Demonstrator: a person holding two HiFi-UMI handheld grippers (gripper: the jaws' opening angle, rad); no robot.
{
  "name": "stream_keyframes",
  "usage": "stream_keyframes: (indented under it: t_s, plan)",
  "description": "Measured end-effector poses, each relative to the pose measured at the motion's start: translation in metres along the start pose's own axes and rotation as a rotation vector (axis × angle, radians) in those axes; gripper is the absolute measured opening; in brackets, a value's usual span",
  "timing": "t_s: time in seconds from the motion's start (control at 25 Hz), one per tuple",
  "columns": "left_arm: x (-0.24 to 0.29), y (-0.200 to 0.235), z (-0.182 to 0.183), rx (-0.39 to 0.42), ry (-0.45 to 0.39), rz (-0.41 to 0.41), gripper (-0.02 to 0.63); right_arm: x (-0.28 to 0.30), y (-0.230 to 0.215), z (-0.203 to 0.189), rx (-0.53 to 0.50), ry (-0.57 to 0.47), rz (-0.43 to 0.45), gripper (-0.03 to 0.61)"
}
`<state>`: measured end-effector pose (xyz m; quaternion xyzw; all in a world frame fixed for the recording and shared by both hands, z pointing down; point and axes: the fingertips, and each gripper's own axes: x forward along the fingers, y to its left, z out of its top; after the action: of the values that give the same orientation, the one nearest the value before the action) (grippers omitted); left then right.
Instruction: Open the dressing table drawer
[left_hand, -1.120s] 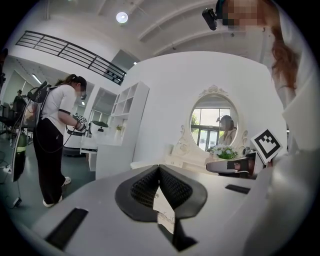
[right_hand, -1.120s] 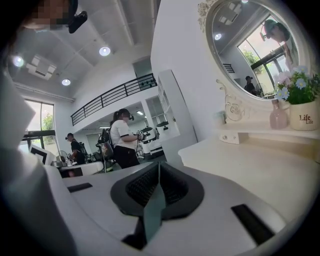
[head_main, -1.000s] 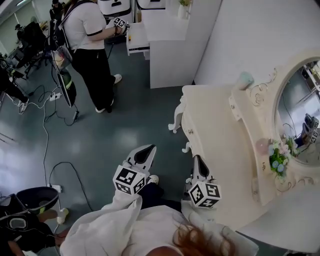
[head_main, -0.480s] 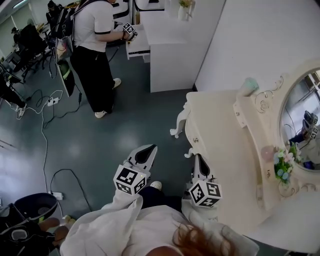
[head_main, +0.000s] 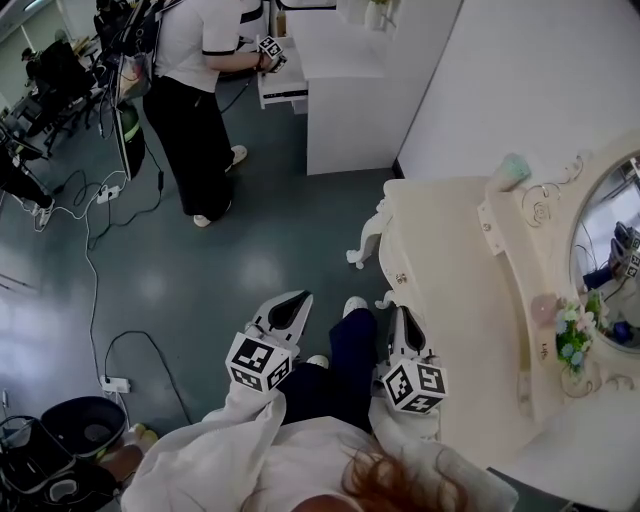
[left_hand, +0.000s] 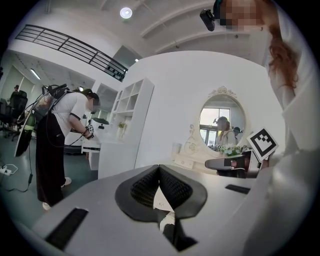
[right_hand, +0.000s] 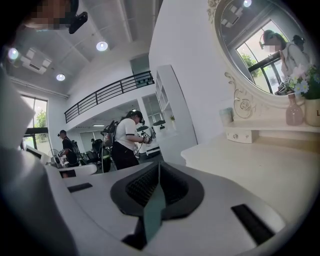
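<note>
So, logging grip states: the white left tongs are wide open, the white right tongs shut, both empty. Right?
No: the white left tongs are shut too, as the left gripper view shows. The white right tongs are shut, both empty.

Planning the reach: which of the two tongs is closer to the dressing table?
The right tongs, just beside the front edge of the dressing table; the left tongs hang farther out over the floor.

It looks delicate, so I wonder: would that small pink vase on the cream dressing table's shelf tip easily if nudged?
The small pink vase looks translucent, so probably glass and fragile. Its wider base below a narrow neck suggests modest tipping risk.
</note>
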<state>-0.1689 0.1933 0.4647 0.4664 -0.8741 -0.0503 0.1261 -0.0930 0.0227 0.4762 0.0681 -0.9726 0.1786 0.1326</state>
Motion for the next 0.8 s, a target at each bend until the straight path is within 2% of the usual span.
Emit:
stream_keyframes:
  t_s: [0.16, 0.36, 0.8]
  plan:
    - [0.01, 0.001, -0.007, -0.012, 0.018, -0.008, 0.017, -0.001, -0.008, -0.004, 0.011, 0.011, -0.02, 0.037]
    - [0.039, -0.011, -0.009, 0.008, 0.038, -0.063, 0.017, 0.006, -0.037, 0.003, 0.028, 0.0, -0.073, 0.035]
    - [0.142, -0.027, -0.002, 0.045, 0.109, -0.211, 0.017, 0.031, -0.124, 0.025, 0.128, -0.037, -0.251, 0.036]
